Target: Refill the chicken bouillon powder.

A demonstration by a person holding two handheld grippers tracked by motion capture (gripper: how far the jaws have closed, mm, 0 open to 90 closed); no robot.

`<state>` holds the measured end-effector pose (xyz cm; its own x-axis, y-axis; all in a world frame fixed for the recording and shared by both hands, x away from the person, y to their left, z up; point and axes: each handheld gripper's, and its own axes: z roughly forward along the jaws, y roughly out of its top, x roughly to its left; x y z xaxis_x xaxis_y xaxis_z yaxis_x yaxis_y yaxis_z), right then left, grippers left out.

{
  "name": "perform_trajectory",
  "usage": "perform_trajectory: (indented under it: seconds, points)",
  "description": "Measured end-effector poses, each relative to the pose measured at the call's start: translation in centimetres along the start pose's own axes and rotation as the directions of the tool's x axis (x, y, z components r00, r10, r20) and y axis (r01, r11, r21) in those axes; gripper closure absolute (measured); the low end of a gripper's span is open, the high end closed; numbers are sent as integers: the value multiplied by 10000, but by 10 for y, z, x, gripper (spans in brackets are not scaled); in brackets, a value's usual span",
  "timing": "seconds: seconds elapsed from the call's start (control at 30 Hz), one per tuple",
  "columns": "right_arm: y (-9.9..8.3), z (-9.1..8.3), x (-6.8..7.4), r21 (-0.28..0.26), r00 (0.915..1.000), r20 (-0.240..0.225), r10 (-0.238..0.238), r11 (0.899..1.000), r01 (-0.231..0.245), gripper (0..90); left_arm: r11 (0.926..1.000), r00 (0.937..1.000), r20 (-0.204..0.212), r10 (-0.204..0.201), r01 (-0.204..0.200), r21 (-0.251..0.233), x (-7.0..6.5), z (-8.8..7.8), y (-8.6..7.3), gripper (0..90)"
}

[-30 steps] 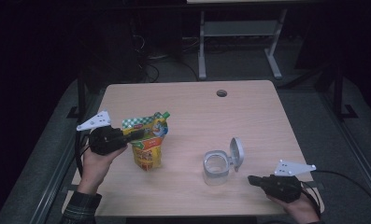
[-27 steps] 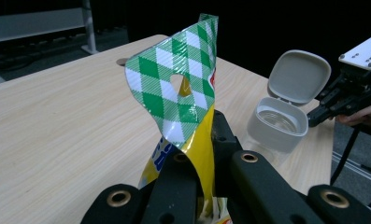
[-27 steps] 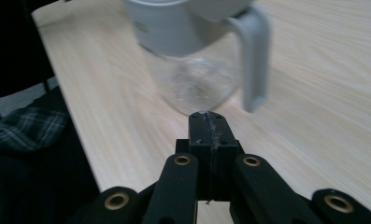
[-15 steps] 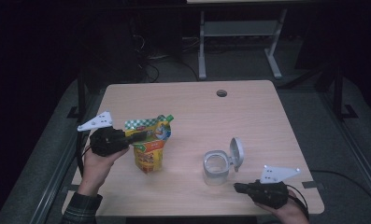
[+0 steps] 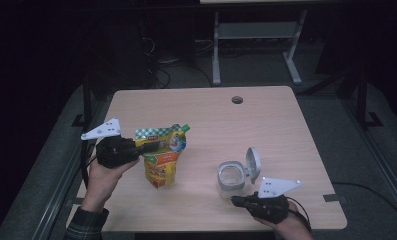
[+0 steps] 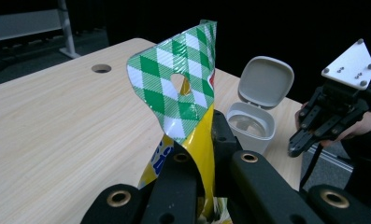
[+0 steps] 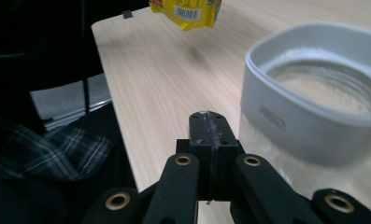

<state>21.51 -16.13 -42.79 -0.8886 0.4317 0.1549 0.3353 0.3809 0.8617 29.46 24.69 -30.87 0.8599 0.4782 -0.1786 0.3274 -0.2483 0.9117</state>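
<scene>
Nearest, the right gripper (image 5: 234,200) is seen with jaws pressed together and empty, just beside the clear plastic jar with grey rim and flipped-open grey lid (image 5: 234,175) on the light wooden table (image 5: 266,125). Farther left, the yellow spouted pouch with green-checked top (image 5: 162,155) is pinched at its top by the left gripper (image 5: 147,148) and appears lifted off the table. Judged step: pouch being readied for pouring. Next, the pouch must be brought over the jar mouth and tipped, with the jar steadied.

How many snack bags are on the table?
1. The bag is at the table's left side, pinched at its top by the left tool. Nothing suggests another is hidden.
</scene>
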Motion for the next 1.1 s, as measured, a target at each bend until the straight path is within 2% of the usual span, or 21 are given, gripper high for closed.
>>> perform_trajectory:
  seconds: [0.07,0.47,0.77,1.1]
  points:
    - [5,7,4,-27,9999,110,-130,9999,130,900,10000,10000,61,56,-56,28,-1,0,1,900]
    - [34,39,16,-68,9995,-5,-324,9995,323,900,9999,9996,261,99,-97,-72,-4,-8,6,900]
    - [61,68,20,-405,9979,570,-308,9986,331,900,9997,9989,420,209,-205,-109,-9,-12,11,900]
    - [79,88,20,-580,9973,733,-102,9982,145,900,9994,9975,635,323,-314,-143,-15,-15,19,900]
